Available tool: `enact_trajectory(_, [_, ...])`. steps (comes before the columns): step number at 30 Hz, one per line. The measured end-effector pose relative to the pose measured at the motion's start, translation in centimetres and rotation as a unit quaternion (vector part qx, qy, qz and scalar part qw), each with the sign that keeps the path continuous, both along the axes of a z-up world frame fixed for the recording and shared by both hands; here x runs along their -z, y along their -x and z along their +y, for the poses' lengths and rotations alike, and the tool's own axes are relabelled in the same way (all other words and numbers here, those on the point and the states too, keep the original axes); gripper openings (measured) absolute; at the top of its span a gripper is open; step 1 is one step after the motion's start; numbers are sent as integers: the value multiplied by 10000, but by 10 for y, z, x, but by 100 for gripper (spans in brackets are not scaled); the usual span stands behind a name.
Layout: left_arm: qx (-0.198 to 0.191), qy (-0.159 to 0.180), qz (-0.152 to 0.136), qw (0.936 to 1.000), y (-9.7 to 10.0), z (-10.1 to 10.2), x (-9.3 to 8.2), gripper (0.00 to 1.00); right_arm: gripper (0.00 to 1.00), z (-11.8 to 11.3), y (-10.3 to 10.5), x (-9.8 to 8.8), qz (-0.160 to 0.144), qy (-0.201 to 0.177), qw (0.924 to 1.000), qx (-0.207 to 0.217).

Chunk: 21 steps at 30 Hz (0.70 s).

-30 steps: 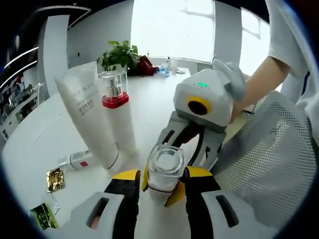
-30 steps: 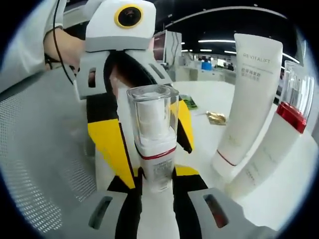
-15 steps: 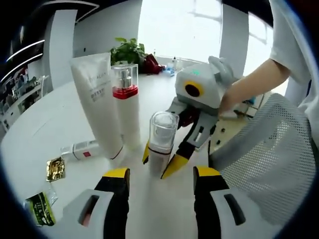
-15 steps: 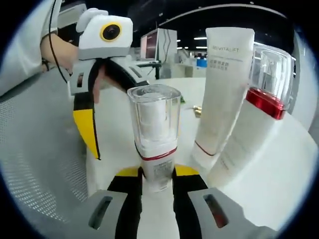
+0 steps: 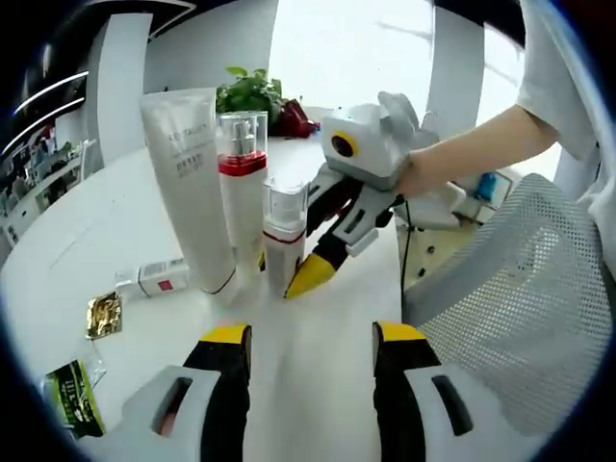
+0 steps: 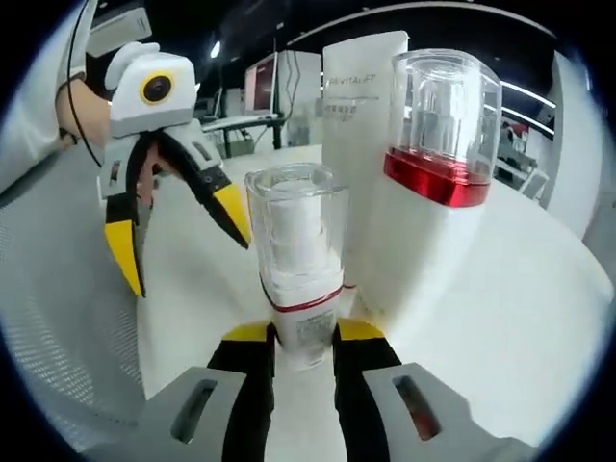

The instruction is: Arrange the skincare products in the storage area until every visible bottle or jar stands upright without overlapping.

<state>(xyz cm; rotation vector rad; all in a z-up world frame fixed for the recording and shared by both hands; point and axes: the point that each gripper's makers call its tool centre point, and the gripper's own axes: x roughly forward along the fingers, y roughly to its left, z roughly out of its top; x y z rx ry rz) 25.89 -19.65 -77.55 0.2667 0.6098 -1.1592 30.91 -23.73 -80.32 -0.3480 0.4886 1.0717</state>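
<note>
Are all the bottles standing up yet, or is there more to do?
Not yet. The tall white tube and the white pump bottle with a red band and clear cap already stand upright. The right gripper is shut on the small clear-capped bottle, placing it upright beside them. The left gripper is open. A small white bottle with a red label lies on its side.

left gripper [image 5: 306, 351]: my own jaws, black with yellow pads at the tips, on grey-white bases with dark oval slots.
right gripper [image 6: 304, 346]: same build; black jaws, yellow pads, grey-white slotted bases.
right gripper seen from the left gripper view: white rounded housing, yellow ring, black arms, yellow pointed tips.
sleeve [image 5: 556, 87]: short, white.
cable [image 6: 87, 115]: thin, black, along the forearm.
</note>
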Motion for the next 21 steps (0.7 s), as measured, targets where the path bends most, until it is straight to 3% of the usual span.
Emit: enact_trajectory(21, [-49, -47, -23, 10000, 0, 3, 0, 43, 23, -4, 1, 0, 37, 63, 10000, -21])
